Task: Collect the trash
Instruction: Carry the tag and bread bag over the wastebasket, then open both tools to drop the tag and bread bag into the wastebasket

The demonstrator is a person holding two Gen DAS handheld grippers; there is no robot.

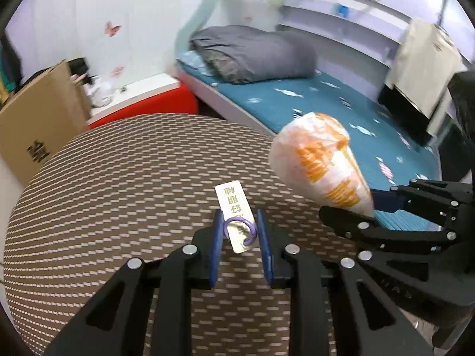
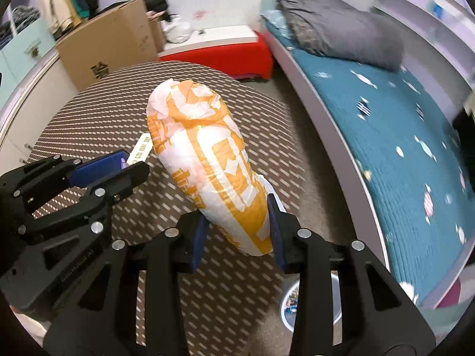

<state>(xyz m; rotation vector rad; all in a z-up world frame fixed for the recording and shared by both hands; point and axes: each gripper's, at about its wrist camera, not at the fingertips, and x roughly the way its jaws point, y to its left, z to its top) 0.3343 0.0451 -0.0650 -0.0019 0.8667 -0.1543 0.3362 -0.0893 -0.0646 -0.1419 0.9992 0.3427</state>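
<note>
- Left gripper [image 1: 240,234]: jaws narrowly parted, blue pads clamped on a small flat white packet [image 1: 236,207] printed with green characters and a purple ring; the packet stands up between the fingers, clear of the surface below.
- Right gripper [image 2: 237,237]: jaws somewhat wider, closed on the lower end of a crumpled white-and-orange plastic bag [image 2: 204,160], stuffed into a soft, elongated bundle that juts forward and up.
- Relation: the two grippers sit near each other, the bag to the right of the packet, both carried over a round stool cushion [image 1: 118,184] of brown-and-cream woven fabric.
- Step, as judged: both trash items are picked up and in transit. The next move calls for a bin; a metal-rimmed round container [image 2: 335,302] shows at the near edge, possibly the target.
- Surroundings: a teal quilted bed [image 2: 400,136] on the right, a cardboard box [image 2: 112,44] far left.
</note>
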